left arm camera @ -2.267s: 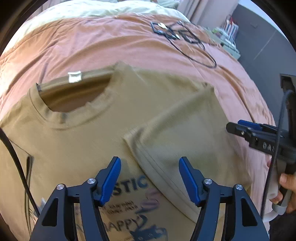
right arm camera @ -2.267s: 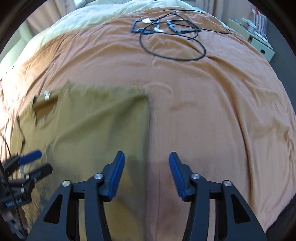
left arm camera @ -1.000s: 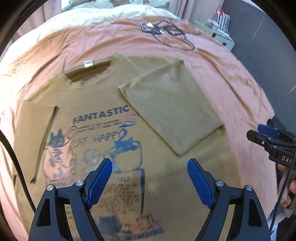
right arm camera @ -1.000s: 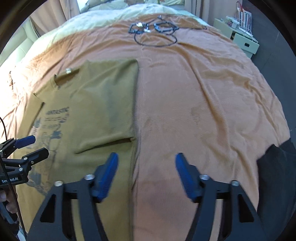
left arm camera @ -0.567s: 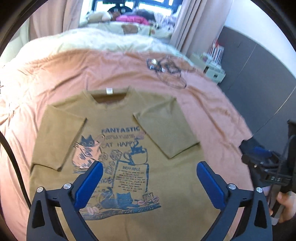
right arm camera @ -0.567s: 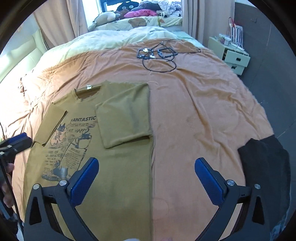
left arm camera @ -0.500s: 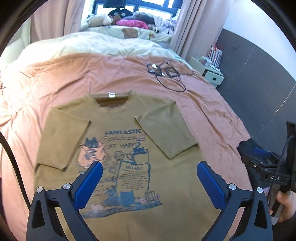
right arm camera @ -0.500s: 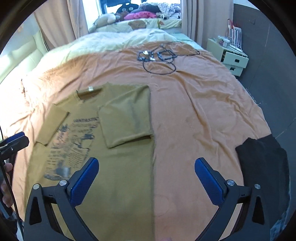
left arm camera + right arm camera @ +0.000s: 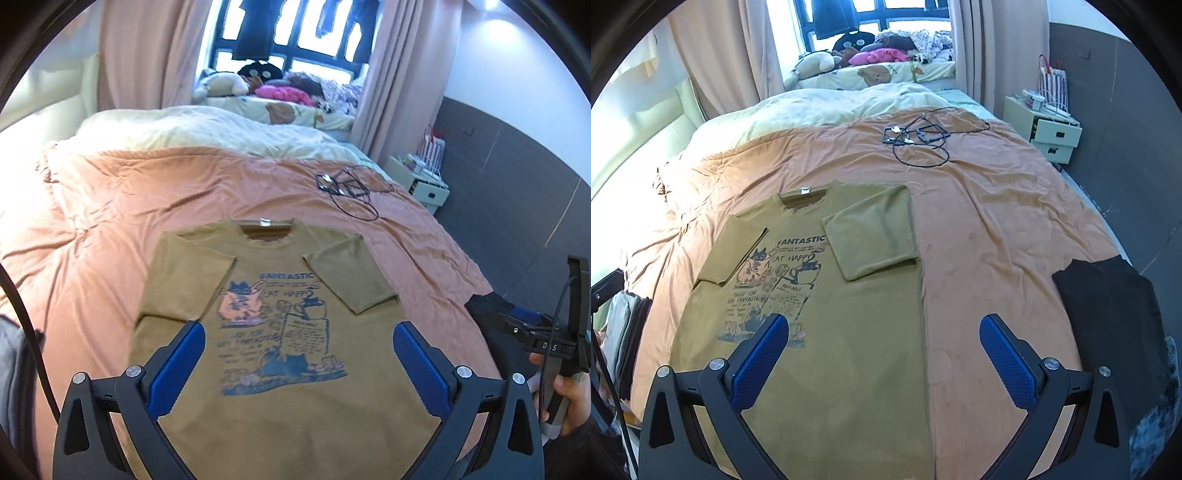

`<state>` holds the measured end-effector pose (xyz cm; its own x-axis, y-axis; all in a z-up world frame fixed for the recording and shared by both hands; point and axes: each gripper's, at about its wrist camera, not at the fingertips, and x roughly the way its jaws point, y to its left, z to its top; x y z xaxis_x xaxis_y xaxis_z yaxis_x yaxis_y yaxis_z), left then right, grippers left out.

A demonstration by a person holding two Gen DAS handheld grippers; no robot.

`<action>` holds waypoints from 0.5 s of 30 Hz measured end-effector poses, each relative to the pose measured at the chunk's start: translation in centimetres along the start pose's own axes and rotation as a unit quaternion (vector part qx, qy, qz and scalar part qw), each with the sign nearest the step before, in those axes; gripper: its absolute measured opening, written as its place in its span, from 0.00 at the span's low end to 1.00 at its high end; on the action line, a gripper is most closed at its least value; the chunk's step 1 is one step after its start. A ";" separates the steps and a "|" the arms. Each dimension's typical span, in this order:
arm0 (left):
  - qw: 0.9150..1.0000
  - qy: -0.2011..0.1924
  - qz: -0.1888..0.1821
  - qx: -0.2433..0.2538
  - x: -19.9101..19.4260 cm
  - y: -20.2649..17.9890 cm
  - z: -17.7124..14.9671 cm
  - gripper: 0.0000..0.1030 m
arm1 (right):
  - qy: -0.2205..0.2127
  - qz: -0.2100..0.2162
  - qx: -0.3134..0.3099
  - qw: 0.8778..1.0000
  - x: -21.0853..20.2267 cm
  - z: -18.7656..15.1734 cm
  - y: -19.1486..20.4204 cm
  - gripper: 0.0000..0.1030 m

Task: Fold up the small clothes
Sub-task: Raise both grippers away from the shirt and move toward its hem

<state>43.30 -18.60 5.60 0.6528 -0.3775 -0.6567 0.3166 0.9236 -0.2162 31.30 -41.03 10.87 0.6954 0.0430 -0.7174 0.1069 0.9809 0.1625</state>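
Note:
An olive-brown T-shirt [image 9: 280, 398] [image 9: 857, 332] with a blue cat print lies flat, front up, on the orange bedspread [image 9: 990, 236]. Both sleeves are folded inward over its front. My left gripper [image 9: 297, 332] hangs above the shirt's lower half, jaws wide open, nothing between them. My right gripper [image 9: 882, 325] is open too, above the shirt's right edge and lower part, holding nothing. In the left wrist view the right gripper [image 9: 535, 332] shows at the far right, held in a hand [image 9: 569, 395].
A black garment [image 9: 1115, 314] lies at the bed's right edge. Tangled black cables [image 9: 916, 140] sit farther up the bedspread. A stack of folded clothes [image 9: 628, 332] is at the left, a nightstand [image 9: 1052, 136] at the right, a cream duvet [image 9: 820, 107] beyond.
Both grippers have risen and drawn back from the shirt, and their jaws have spread wider. The whole shirt and the room now show. The shirt itself has not moved.

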 end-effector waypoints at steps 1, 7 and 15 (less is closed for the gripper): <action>1.000 -0.007 0.004 0.001 -0.9 0.3 -0.4 0.99 | -0.004 0.001 0.001 1.000 -0.5 -0.4 0.1 1.00; 0.999 -0.046 0.026 -0.002 -5.8 2.3 -2.8 0.99 | -0.020 0.004 -0.002 1.000 -3.6 -3.2 1.2 1.00; 0.999 -0.037 0.035 -0.017 -11.0 5.0 -6.9 0.99 | -0.044 0.014 -0.020 0.999 -7.5 -8.2 2.5 1.00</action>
<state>32.91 -9.40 6.76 0.7219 -0.3155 -0.6159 0.2458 0.9489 -0.1980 20.52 -37.33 11.16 0.7572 0.0549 -0.6509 0.0595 0.9865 0.1524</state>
